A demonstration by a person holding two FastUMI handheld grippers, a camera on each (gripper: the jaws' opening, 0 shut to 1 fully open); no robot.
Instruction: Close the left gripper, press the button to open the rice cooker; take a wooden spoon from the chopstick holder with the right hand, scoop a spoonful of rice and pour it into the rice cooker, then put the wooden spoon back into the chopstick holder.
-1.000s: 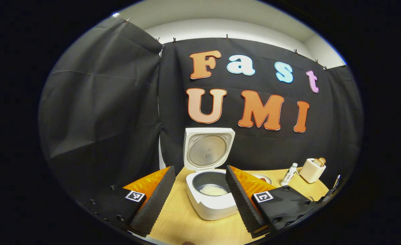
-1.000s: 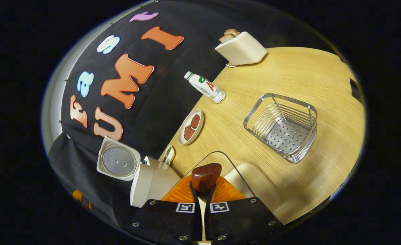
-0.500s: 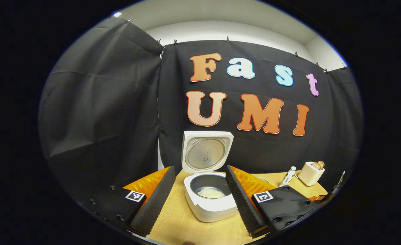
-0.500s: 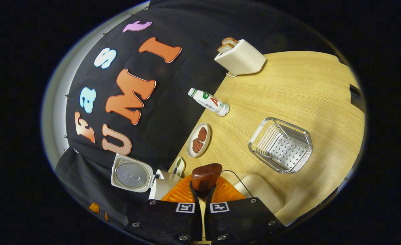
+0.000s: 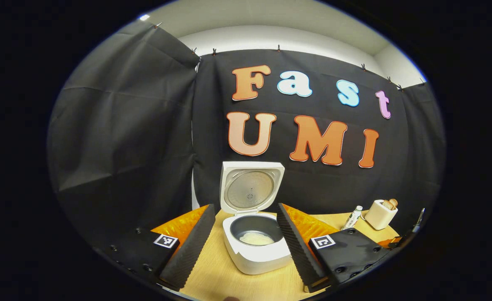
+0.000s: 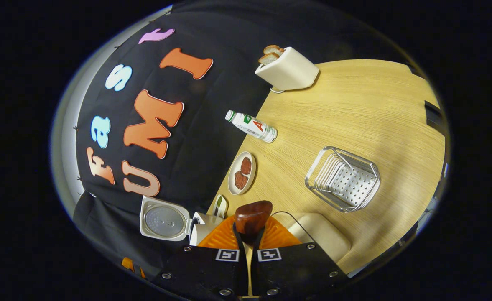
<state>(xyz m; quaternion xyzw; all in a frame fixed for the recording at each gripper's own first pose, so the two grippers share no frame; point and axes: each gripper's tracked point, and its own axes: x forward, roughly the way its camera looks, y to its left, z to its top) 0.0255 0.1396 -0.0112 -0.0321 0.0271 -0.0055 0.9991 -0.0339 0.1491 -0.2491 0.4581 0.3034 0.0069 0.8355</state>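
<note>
**Spoon in hand, holder ahead: the return leg**

The right tool [image 6: 249,242] has its two fingers pressed together on the wooden spoon [image 6: 252,217], whose dark rounded end stands up just beyond the fingertips. The left tool [image 5: 246,242] is spread wide and grips nothing; between its fingers sits the rice cooker [image 5: 257,246], lid [image 5: 251,187] raised upright, a patch of white rice [image 5: 255,238] lying in the grey pot.

From the right tool, the chopstick holder [image 6: 342,179], a perforated wire basket, stands ahead and to its right on the desk [image 6: 354,108], apart from everything else. A cream container [image 6: 321,234] lies just beside the tool on the same side. Farther ahead are a plate [image 6: 241,173] with two dark patties, a bottle [image 6: 252,125] and a toaster [image 6: 287,69]. The cooker shows low at the tool's left.

With rice already in the pot, the step in hand appears to be carrying the spoon back to the holder. Doing it well likely means keeping the grip firm while swinging right, passing above the cream container rather than brushing it, and centring over the holder's mouth before descending. The spoon should go in steeply so it clears the wire rim. The fingers should part only once the spoon rests against the basket, since a light wire holder may slide or tip under a sideways push.
</note>
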